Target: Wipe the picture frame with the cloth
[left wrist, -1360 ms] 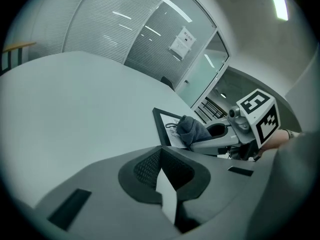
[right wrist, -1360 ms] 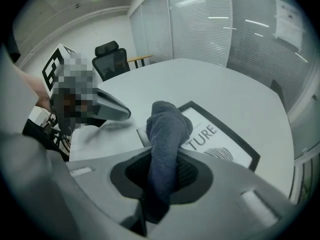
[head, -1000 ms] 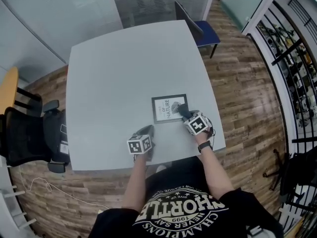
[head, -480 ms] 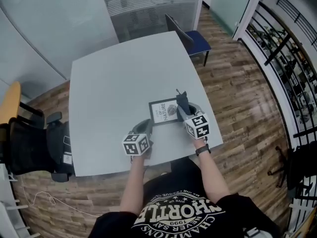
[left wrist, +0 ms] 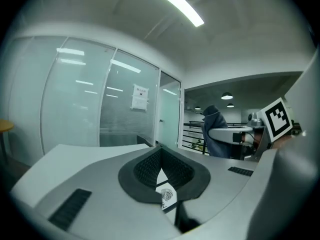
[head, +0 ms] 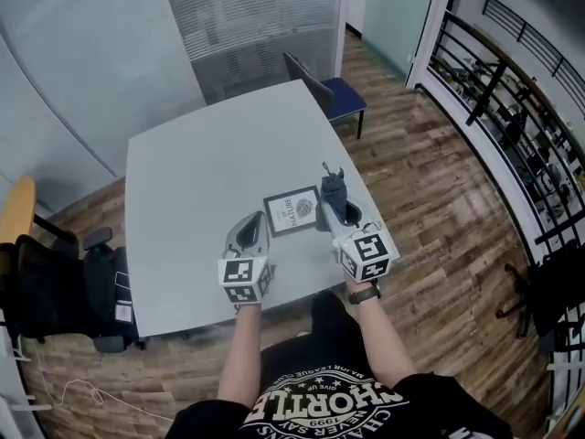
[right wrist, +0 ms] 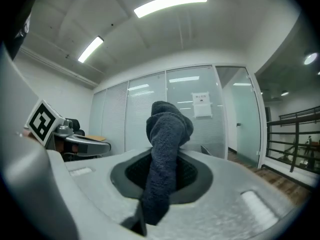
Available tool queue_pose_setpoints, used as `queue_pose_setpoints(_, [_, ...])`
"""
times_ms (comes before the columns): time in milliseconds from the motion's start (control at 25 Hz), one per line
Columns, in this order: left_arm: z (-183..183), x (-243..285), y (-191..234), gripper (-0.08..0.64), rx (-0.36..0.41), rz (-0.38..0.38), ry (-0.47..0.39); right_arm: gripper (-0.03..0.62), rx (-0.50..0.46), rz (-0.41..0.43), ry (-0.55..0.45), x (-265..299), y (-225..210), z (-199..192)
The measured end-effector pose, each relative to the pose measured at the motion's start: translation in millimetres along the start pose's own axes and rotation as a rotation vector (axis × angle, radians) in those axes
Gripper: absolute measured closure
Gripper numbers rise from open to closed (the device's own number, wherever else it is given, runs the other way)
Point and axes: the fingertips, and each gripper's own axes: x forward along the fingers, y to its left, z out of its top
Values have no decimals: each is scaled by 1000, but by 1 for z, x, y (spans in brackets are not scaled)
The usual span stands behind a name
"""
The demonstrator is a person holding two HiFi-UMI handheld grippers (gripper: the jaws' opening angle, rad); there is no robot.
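The picture frame (head: 292, 210), black-edged with a white print, lies flat on the grey table (head: 201, 172) near its front edge. My left gripper (head: 252, 227) hovers just left of the frame with its jaws shut and empty. A sliver of the frame's print (left wrist: 167, 196) shows through the slit between the left gripper's (left wrist: 162, 184) jaws. My right gripper (head: 335, 210) is at the frame's right side, raised off it and shut on the dark grey cloth (head: 334, 188). The cloth (right wrist: 167, 154) stands up out of the right gripper (right wrist: 162, 186).
A blue chair (head: 338, 94) stands at the table's far right corner. A black office chair (head: 64, 277) is at the left, glass walls are behind, and a black railing (head: 494, 99) runs along the right over wooden floor.
The right gripper has lifted the cloth off the frame's right part and drawn back. The left gripper has come up from the table's front edge to beside the frame.
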Motion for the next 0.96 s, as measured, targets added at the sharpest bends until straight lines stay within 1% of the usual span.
queue_pose_setpoints(80, [13,-15,-3,563,42,26,-37,525,-18,-37,-22,-14,5,12])
queue_pose_setpoints(200, [17,-34,-9,563,77,20,-68,525,-46,-80,-35,-32,14,21])
queue_pose_setpoints(360, [19,-52,-10,563,80,35,-79,525,-46,-88,-27,-43,28,20])
queue_pose_setpoints(480, [12,-62,-13,563,87,14,-71,525,-46,-86,-25,-45,38,21])
queue_pose_setpoints(600, [11,-75,-5,563,86,32,-74,525,-55,-74,-26,-43,53,23])
queue_pose_setpoints(800, [9,-104,26,563,81,66,-88,525,-64,-38,-19,-28,94,23])
queue_pose_setpoints(960, [0,-126,56,563,48,79,-61,525,-76,-14,-2,-13,131,19])
